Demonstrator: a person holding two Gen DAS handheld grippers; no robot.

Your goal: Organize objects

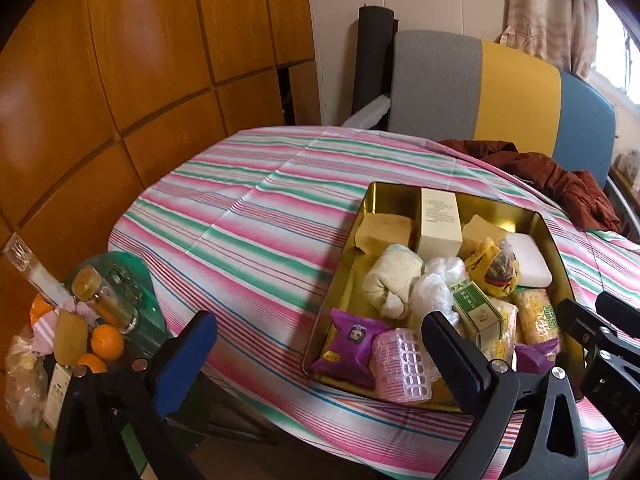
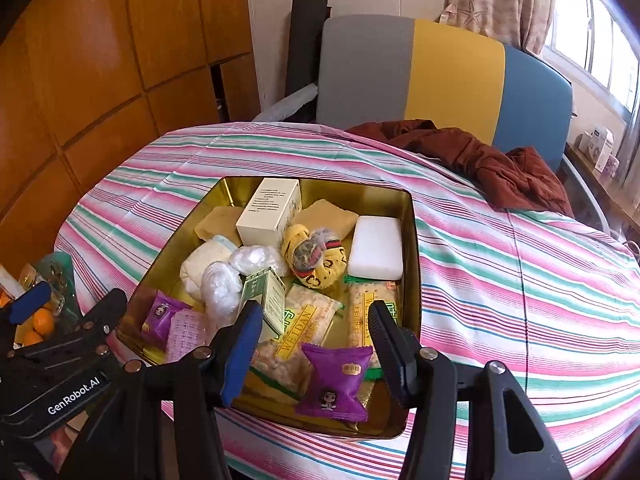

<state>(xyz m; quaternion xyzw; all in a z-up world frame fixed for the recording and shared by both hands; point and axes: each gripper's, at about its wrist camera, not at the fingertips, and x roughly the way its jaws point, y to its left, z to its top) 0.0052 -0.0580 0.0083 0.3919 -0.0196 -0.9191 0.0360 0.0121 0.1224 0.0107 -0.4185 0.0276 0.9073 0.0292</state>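
Landmark: I take the gold tin (image 2: 416, 248) as my reference; it sits on the striped cloth (image 2: 520, 280), near the table's front edge.
Left gripper (image 1: 320, 344): I see its jaws spread wide with nothing between them, hovering over the cloth at the tin's near-left corner, one blue pad (image 1: 182, 356) well outside the tin, the other over its front edge.
Right gripper (image 2: 312, 344): my jaws stand partly apart above the tin's front edge, not pressing on anything.
Purple packet (image 2: 334, 376): lies in the tin's front, between my right jaws but apart from both pads.
Second purple packet (image 2: 162, 314): front-left corner of the tin, beside a pink blister pack (image 2: 186, 330).
Snack bars (image 2: 304, 320): two, lengthwise in the tin's front half.
White block (image 2: 376, 252): against the tin's right wall.
Cream box (image 2: 268, 212): at the tin's back.
Oranges (image 1: 106, 342): well left of the tin, off the table.
Brown coat (image 2: 480, 160): behind the tin, at the table's far right.
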